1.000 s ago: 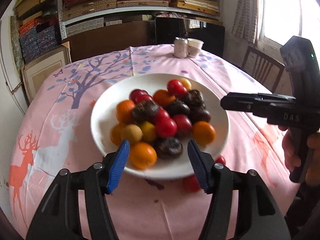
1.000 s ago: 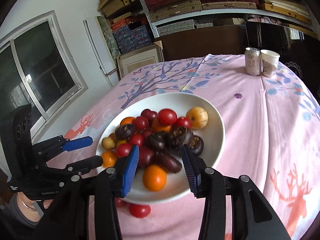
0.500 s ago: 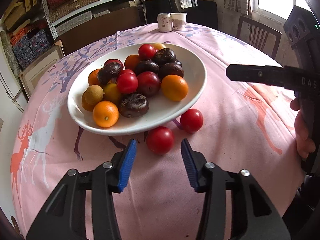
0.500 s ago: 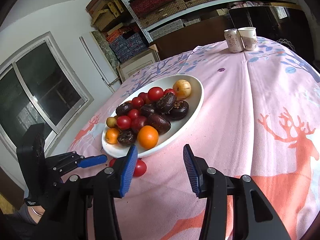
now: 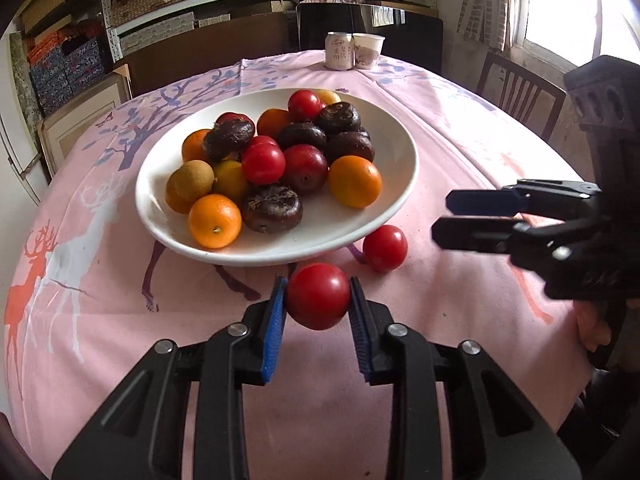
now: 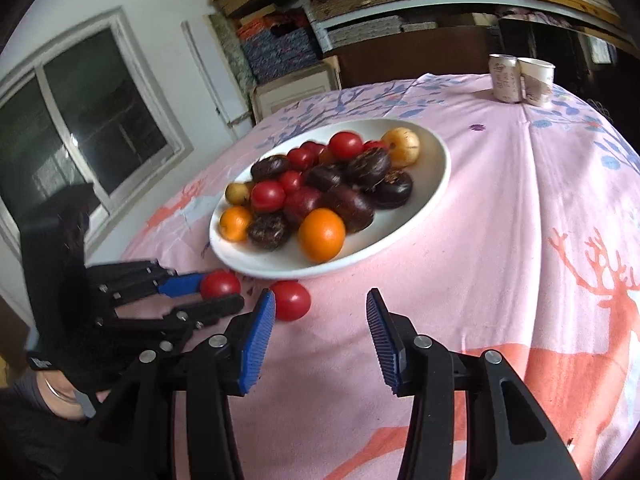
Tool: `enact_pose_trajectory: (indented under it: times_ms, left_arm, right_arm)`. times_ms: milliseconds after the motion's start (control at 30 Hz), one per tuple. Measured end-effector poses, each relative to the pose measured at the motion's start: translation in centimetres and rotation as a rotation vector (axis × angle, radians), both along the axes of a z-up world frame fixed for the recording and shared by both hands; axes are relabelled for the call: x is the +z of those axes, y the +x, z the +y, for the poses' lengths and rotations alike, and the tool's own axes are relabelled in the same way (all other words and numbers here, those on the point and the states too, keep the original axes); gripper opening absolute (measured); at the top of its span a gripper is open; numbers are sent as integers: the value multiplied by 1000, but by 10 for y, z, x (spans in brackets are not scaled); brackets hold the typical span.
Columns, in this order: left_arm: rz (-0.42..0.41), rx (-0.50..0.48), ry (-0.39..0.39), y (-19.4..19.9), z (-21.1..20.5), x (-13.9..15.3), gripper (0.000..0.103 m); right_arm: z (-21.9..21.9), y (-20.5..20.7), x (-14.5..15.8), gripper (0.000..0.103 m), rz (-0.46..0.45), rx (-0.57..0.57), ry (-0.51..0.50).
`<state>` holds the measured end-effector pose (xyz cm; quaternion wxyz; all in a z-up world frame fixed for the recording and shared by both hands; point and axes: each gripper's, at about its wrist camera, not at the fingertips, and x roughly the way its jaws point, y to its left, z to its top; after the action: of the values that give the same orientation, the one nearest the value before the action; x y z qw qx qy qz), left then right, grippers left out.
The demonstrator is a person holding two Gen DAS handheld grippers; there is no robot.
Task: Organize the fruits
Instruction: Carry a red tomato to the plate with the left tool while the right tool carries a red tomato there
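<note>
— What was the surface?

— A round table under a pink tablecloth (image 5: 460, 152) printed with deer and a tree.

— What lay directly on it?

— A white plate (image 5: 384, 204) piled with fruit sat near the middle. Two red tomatoes were on the cloth at its near edge: one tomato (image 5: 385, 248) just beside the rim, the other tomato (image 5: 318, 295) nearer still, to its left.

— And at the far side?

— A drink can (image 5: 339, 51) and a paper cup (image 5: 368, 50), standing upright and touching each other.
</note>
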<state>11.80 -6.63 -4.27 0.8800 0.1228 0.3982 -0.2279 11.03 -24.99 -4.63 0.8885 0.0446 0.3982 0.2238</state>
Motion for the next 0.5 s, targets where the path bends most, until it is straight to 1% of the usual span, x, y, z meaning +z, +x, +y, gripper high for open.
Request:
enact_pose_trajectory:
  times_ms: [100, 200, 267, 367, 433, 500]
  left_arm:
    - [-5, 9, -19, -7, 14, 8, 29]
    - [-10, 28, -18, -7, 24, 11, 29]
    - [-8, 42, -29, -6, 31, 12, 29]
    - [-8, 55, -51, -5, 40, 14, 29]
    - [-8, 52, -81, -3, 45, 19, 29]
    - [-24, 41, -105, 0, 46, 27, 29]
  right_arm:
    - [24, 8, -3, 48, 25, 35, -57]
    - [43, 20, -9, 47, 63, 19, -136]
    - [48, 23, -11, 31, 76, 16, -151]
    - [42, 15, -6, 31, 61, -1, -129]
    - [32, 8, 1, 31, 71, 8, -71]
    - [21, 3, 17, 31, 42, 13, -8]
